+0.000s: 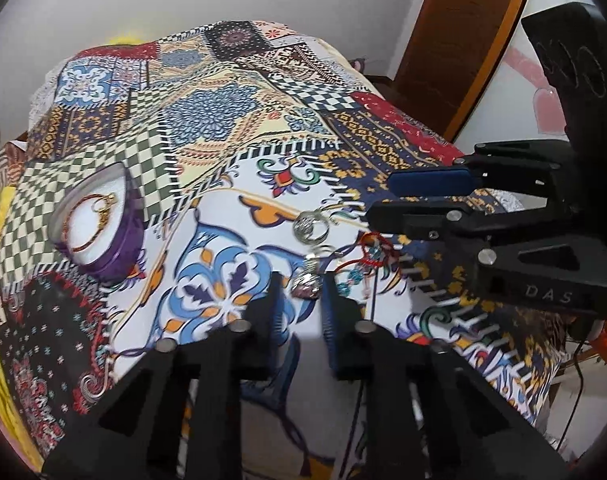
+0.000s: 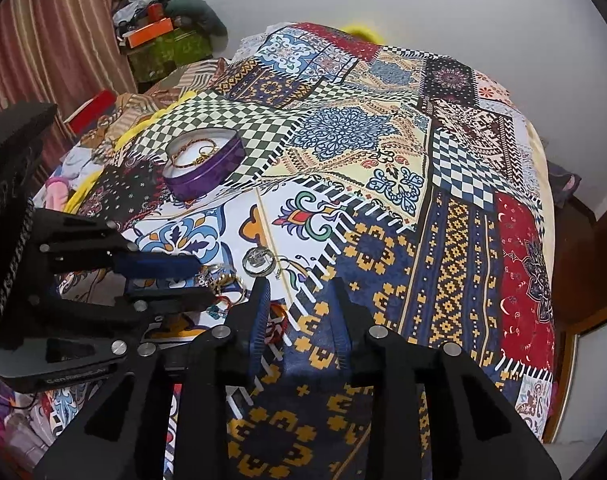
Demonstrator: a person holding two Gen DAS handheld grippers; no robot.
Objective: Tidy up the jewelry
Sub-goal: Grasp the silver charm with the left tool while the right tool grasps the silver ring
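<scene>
On the far left of the bed, on the green checked patch of the patterned bedspread, sits the round purple tin, lid off, with a gold chain already lying on its white lining. That is plainly where the pieces are meant to go.

Moving right onto the white patch, the loose jewelry lies in a small tangle: a silver ring furthest out, then a silver pendant and a red cord with teal beads nearest the edge of the bed.

The left gripper has its jaws apart, one on either side of the pendant, not closed on it; whether the pads touch it I cannot tell. To do this pick well, I judge the fingers should drop until they almost brush the cloth, square up on the pendant alone, and close slowly so the slippery metal does not squirt out. The red cord seems to run close alongside, so lift gently and watch that it does not drag along.

Further right, the right gripper hangs with its jaws apart and nothing between them, over the dark blue and yellow patch beside the pile. It could pin the cord down if it snags, otherwise it is best kept clear
</scene>
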